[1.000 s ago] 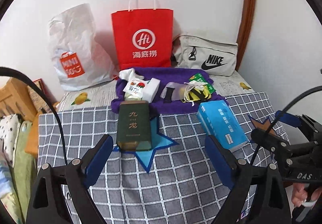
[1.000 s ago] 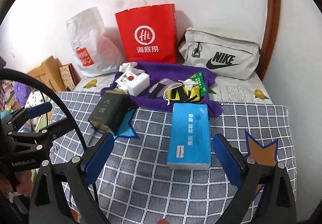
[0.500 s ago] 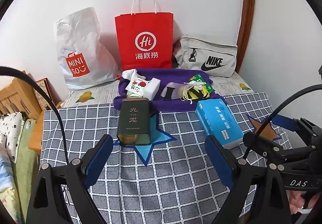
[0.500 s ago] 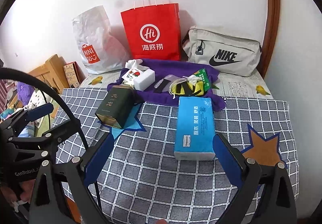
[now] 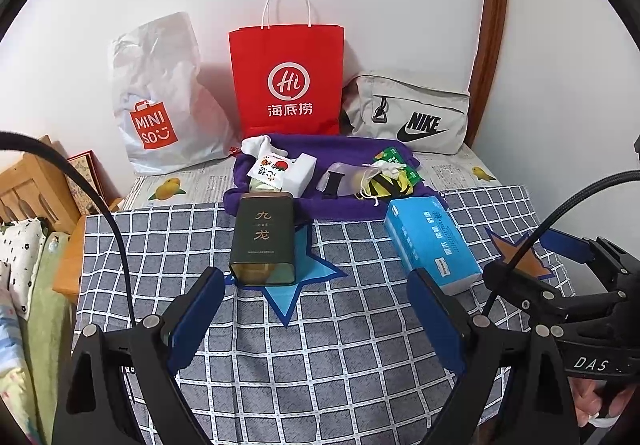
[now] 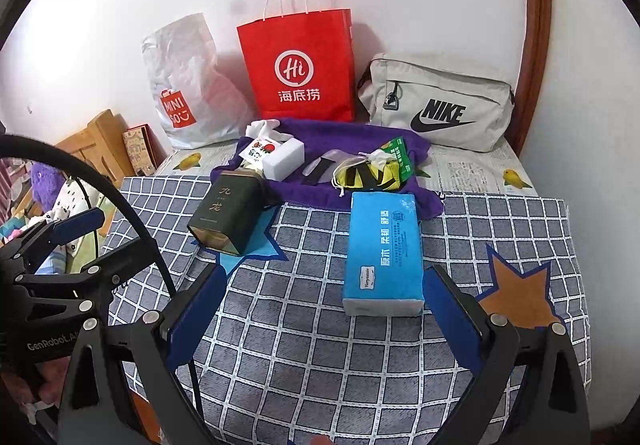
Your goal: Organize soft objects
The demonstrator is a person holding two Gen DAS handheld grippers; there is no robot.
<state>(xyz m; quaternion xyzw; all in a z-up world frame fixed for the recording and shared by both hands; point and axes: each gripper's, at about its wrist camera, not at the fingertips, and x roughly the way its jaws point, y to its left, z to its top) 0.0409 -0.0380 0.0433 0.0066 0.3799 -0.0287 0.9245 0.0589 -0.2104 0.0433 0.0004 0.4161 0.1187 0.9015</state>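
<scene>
Both tools are released and grasp nothing: the left tool (image 5: 316, 321) and the right tool (image 6: 324, 317) hang above the near part of the checked cloth (image 5: 320, 345) that covers the counter, their blue pads wide apart. The blue tissue pack (image 6: 383, 253) lies on this cloth, just beyond the right tool and a little to the right of its middle line, with its near end almost between the pads. The dark green tin (image 5: 264, 241) lies on its side over a blue star, directly beyond the left tool. Farther away, on the purple towel (image 5: 344, 149), there is a small heap: a white sock (image 5: 256, 144), a white block (image 5: 300, 175), a yellow and black pouch (image 5: 384, 185) and a green packet (image 5: 396, 161). 3 bags stand against the far wall: the white plastic bag (image 5: 160, 97), the red paper bag (image 5: 288, 81) and the grey Nike bag (image 5: 412, 113). I cannot tell whether anything is already inside them. In my judgement the sorting is not complete, because the soft things are mixed with the tin and lie outside the bags.
</scene>
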